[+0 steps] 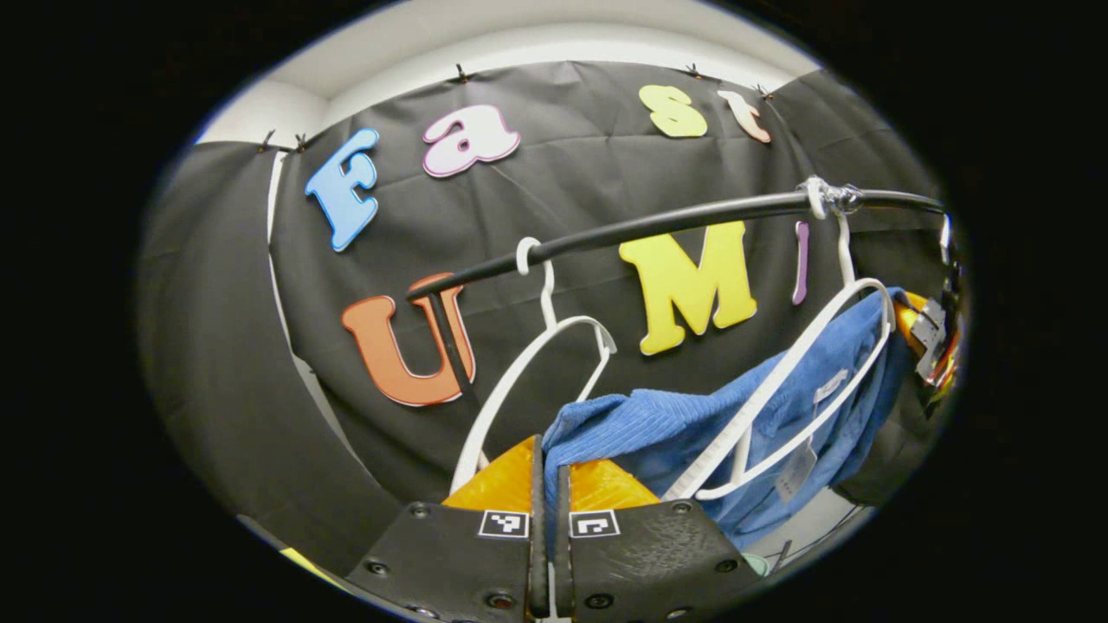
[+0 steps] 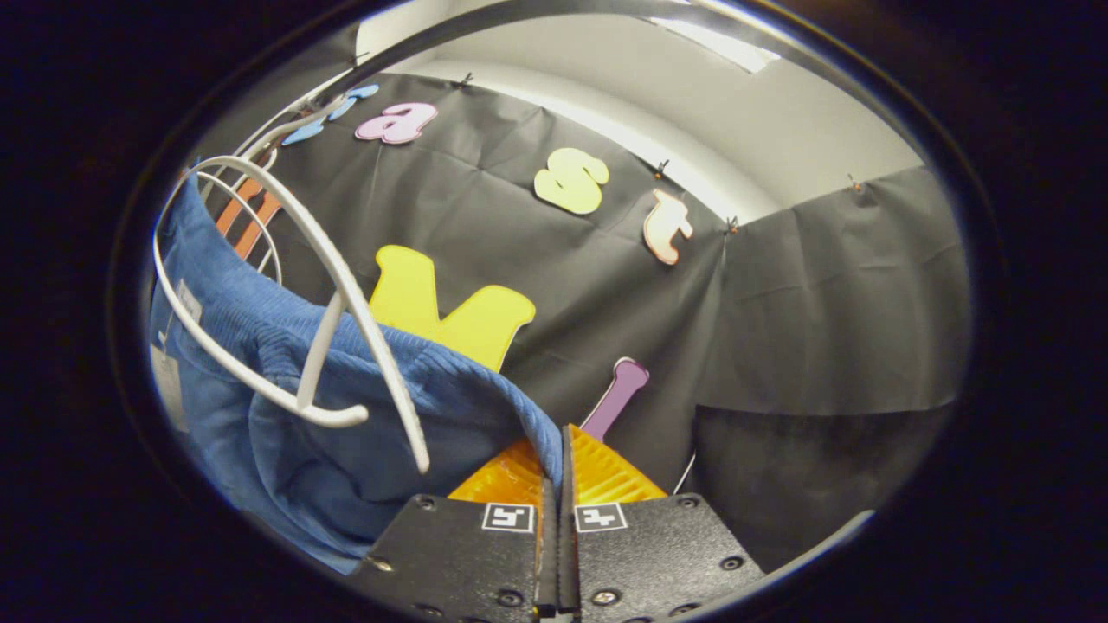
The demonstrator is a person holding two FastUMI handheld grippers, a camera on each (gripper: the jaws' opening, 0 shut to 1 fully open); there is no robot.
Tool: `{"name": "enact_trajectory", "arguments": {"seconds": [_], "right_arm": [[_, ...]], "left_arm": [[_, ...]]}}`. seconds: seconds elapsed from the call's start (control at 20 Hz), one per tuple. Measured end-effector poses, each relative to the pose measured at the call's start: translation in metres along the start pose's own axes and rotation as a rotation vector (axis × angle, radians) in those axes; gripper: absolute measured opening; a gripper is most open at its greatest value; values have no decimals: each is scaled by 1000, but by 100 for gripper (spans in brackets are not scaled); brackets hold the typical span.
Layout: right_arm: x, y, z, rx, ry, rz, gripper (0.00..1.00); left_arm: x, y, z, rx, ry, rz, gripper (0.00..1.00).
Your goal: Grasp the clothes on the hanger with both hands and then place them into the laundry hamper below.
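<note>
A: Largest first?
B: Blue garment (image 1: 684, 433), one only, spread across the lower middle and right of the left gripper view, and filling the lower left of the right gripper view (image 2: 260, 415).
A: Against the jaws?
B: In the left gripper view, a fold pinched between the fingers of the left gripper (image 1: 547, 472) at the bottom centre, jaws closed on the cloth. In the right gripper view, likewise: an edge of the garment drawn down into the closed fingers of the right gripper (image 2: 561, 472), bottom centre.
A: Next?
B: One black rail (image 1: 658, 227), arching from centre left to upper right of the left gripper view.
A: Hangers?
B: Two, white. One bare (image 1: 519, 372) at centre; the other (image 1: 779, 389) at the right, through the garment. Seen again at the left of the right gripper view (image 2: 346, 285), lying over the blue cloth.
</note>
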State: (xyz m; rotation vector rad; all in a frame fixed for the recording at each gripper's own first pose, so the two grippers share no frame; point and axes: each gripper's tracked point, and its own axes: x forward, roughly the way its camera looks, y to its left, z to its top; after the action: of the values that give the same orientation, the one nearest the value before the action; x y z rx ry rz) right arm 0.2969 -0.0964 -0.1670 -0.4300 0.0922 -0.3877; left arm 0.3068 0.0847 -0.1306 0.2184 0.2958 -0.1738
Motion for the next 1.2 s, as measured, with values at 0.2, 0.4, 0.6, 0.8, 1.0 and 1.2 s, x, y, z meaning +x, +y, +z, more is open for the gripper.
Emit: {"name": "enact_trajectory", "arguments": {"seconds": [0.2,0.4,0.6,0.8,1.0,1.2], "right_arm": [[-6,3,-15,-24,14,12,4],[-17,8,-27,-18,42,32,4],[-31,20,-44,15,101,74,5],[-50,34,-61,30,164,129,4],[-76,49,-79,35,227,183,4],[-98,60,-91,63,289,224,4]], "left_arm": [[5,-7,-14,1,7,-19,3],[-1,-16,-25,-44,9,-22,3],[-12,-22,-42,-71,24,-15,3],[-21,-31,-65,-81,68,-14,3],[-35,-42,-94,-108,127,-20,3],[-51,-52,-120,-131,180,-16,3]]}}
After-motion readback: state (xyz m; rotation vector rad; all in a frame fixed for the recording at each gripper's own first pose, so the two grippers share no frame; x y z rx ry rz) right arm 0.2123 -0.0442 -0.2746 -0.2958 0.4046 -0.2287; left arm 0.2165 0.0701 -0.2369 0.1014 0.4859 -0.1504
